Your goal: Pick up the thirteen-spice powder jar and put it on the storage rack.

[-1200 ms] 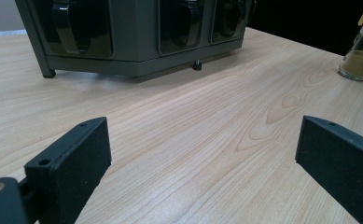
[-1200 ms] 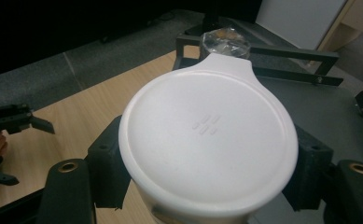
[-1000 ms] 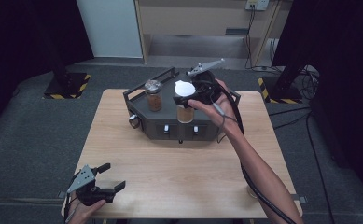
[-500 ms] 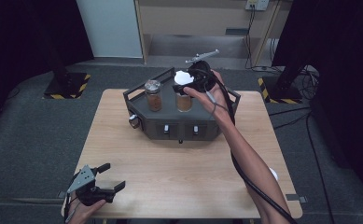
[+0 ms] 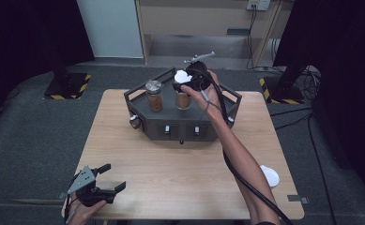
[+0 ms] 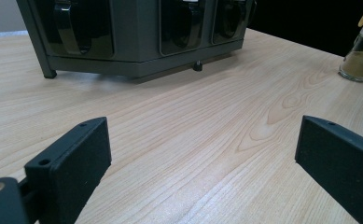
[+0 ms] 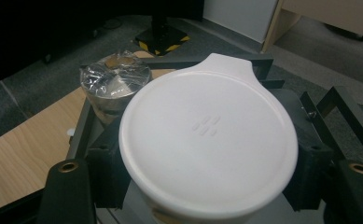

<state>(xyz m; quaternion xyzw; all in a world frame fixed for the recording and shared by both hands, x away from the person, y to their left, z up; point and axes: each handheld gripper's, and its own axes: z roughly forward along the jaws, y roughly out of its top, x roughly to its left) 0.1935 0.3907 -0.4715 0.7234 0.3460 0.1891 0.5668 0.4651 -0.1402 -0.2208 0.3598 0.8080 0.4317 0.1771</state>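
Clamping a white-lidded jar over the dark rack at upper centre, the right tool has yet to set it down, while the left tool rests apart, empty.

A light wooden table stands on grey carpeted floor, with black stands on yellow-and-black striped bases off its far corners, a pale wooden cabinet and white panel beyond, and dark curtains at both sides.
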